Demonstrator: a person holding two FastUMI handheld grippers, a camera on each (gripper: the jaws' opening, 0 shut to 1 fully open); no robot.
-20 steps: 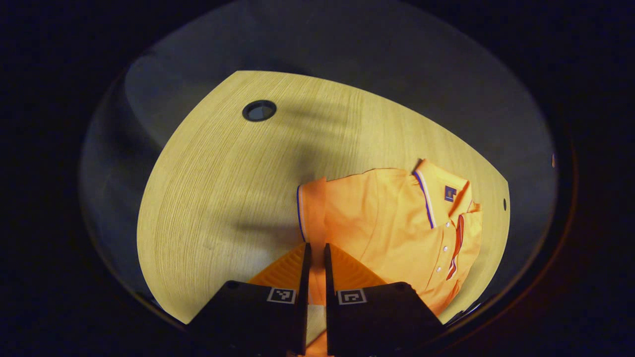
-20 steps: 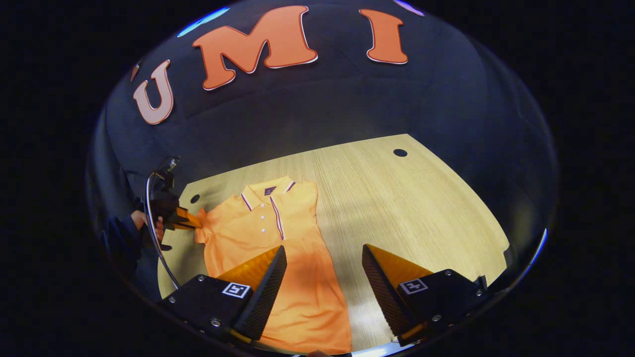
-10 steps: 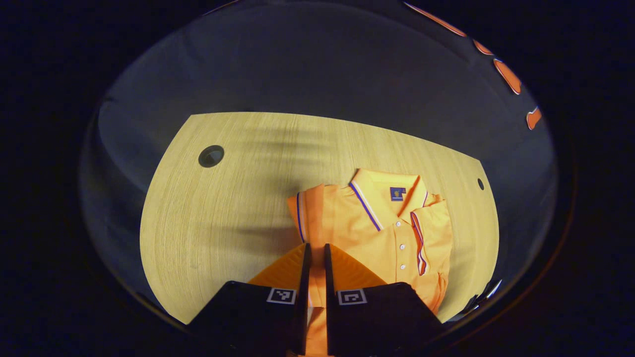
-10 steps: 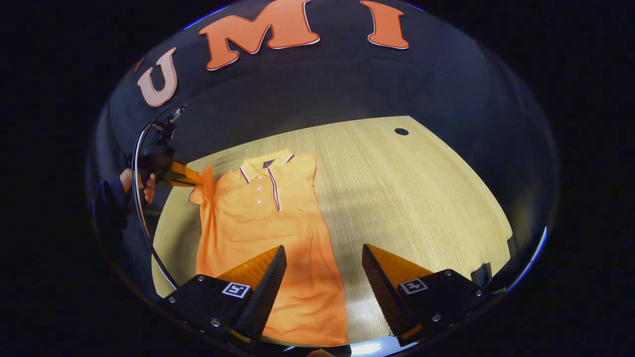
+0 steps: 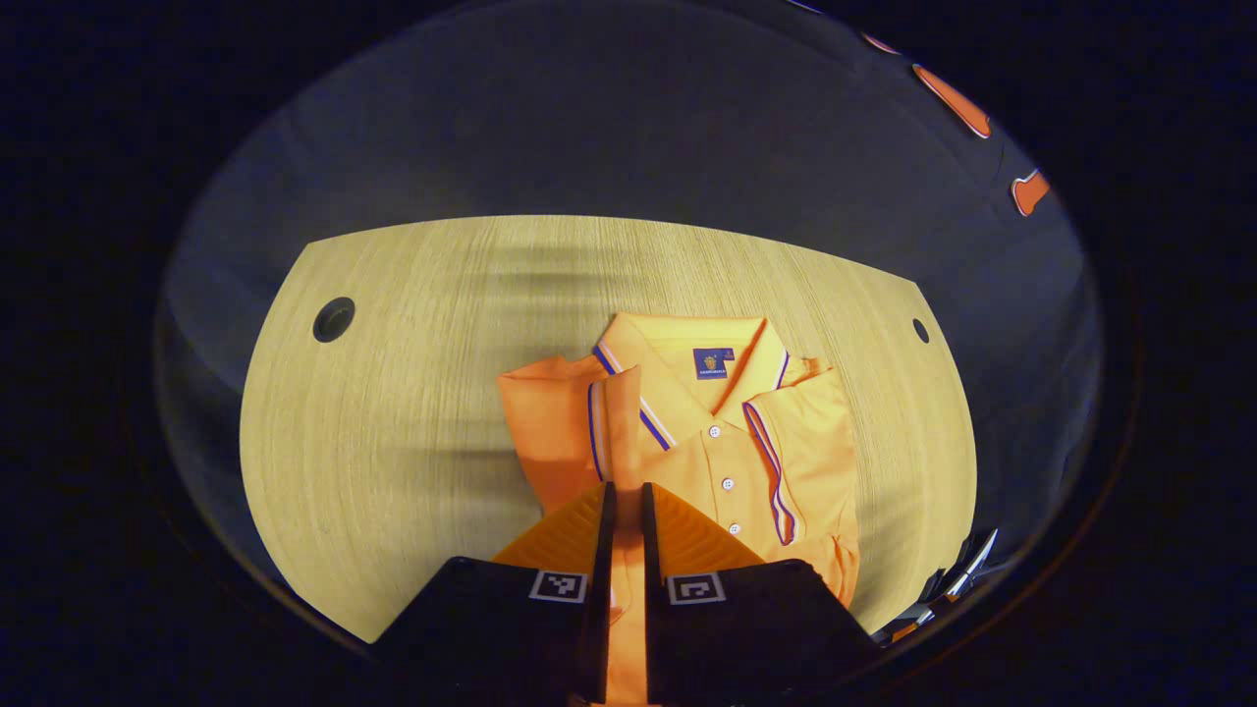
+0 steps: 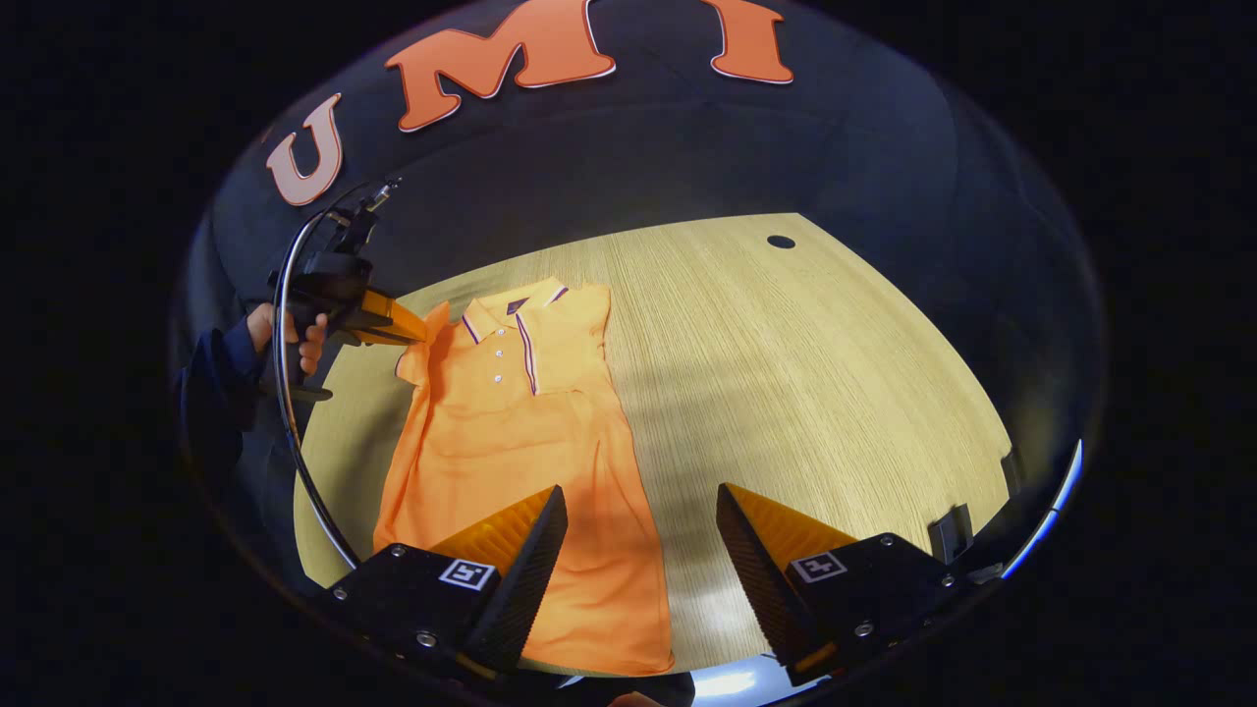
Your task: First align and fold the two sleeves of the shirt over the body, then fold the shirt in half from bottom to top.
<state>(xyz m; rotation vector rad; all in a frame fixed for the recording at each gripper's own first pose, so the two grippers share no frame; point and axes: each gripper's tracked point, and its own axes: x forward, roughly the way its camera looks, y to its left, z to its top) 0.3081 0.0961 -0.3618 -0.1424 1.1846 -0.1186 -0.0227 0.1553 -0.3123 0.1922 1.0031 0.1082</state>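
In the right gripper view the shirt [image 6: 520,442] lies on the left half of the table [image 6: 805,393], collar [image 6: 516,299] toward the top. The left gripper [image 6: 417,329] sits at upper left, touching the sleeve [image 6: 427,344]. The right gripper [image 6: 638,511] hangs at bottom centre, over the shirt's lower right edge.

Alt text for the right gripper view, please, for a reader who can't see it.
An orange polo shirt lies lengthwise on a wooden table, one sleeve already folded over its body. The right tool hangs open above the shirt's lower end. At the far side the left tool, held in a hand, pinches the other sleeve, lifted.
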